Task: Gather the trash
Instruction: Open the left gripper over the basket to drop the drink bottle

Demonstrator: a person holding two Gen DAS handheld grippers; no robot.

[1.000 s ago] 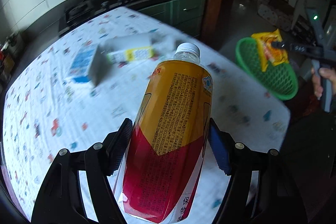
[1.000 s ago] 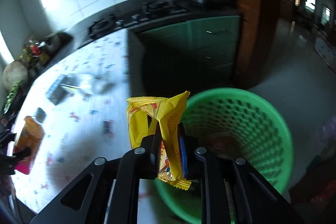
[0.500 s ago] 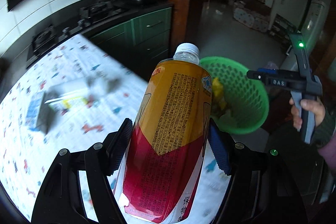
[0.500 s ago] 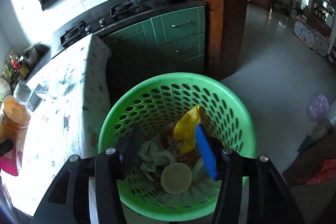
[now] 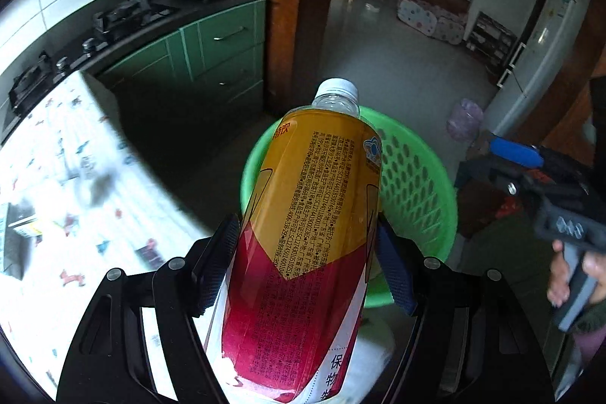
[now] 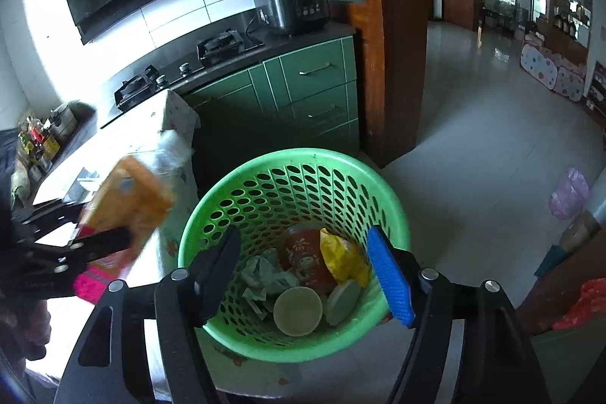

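Left gripper (image 5: 306,252) is clamping the bottle (image 5: 314,233) above the green basket (image 5: 416,188) off the bench's corner, while right gripper's (image 6: 303,275) empty jaws are opening; early release risks striking the rim.

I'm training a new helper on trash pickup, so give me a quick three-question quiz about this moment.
1. True or false: the left gripper grips a bottle.
2. What lies between the right gripper's opening jaws? A) wrapper B) nothing C) lid
3. Where is the yellow wrapper?

Key:
1. True.
2. B; they hover over the basket.
3. In the basket, beside a red bowl.
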